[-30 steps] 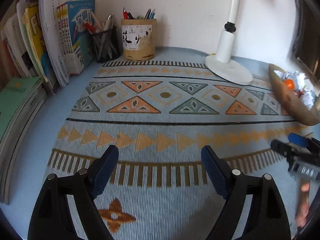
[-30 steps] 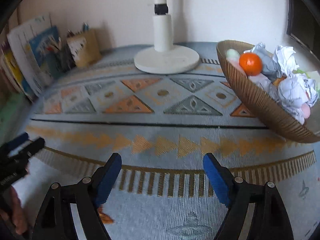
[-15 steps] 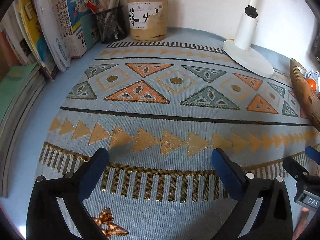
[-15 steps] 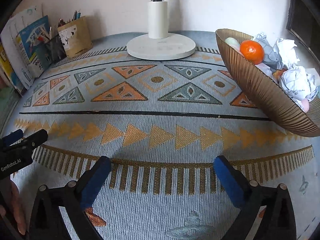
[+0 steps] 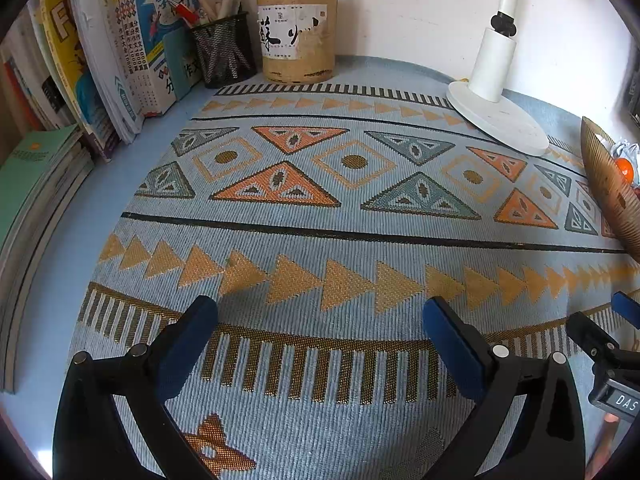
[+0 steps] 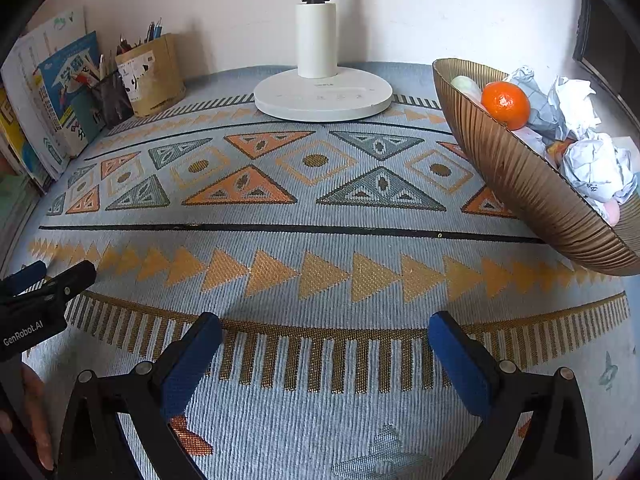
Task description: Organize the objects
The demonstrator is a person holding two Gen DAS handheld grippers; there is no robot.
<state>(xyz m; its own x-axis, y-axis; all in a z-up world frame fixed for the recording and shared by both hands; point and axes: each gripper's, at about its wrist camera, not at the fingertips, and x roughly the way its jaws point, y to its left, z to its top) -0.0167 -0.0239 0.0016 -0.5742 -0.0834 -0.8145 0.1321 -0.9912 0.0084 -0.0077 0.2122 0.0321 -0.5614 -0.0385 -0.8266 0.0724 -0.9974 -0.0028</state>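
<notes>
At 2 o'clock in the right wrist view, the bowl was seen holding an orange and crumpled paper, presumably gathered for tidiness. Left tongs and right tongs were held apart, empty, above the bench mat.

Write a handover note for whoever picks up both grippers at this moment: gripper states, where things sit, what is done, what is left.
Left gripper: open, empty, above the patterned mat.
Right gripper: open, empty, above the same mat.
Bowl at right holds an orange and crumpled paper.
Lamp stands at the back; pen cup, mesh pen holder and books are back left.
Done: the mat carries no loose items.
Left: probably nothing more to gather; check outside the views.
</notes>
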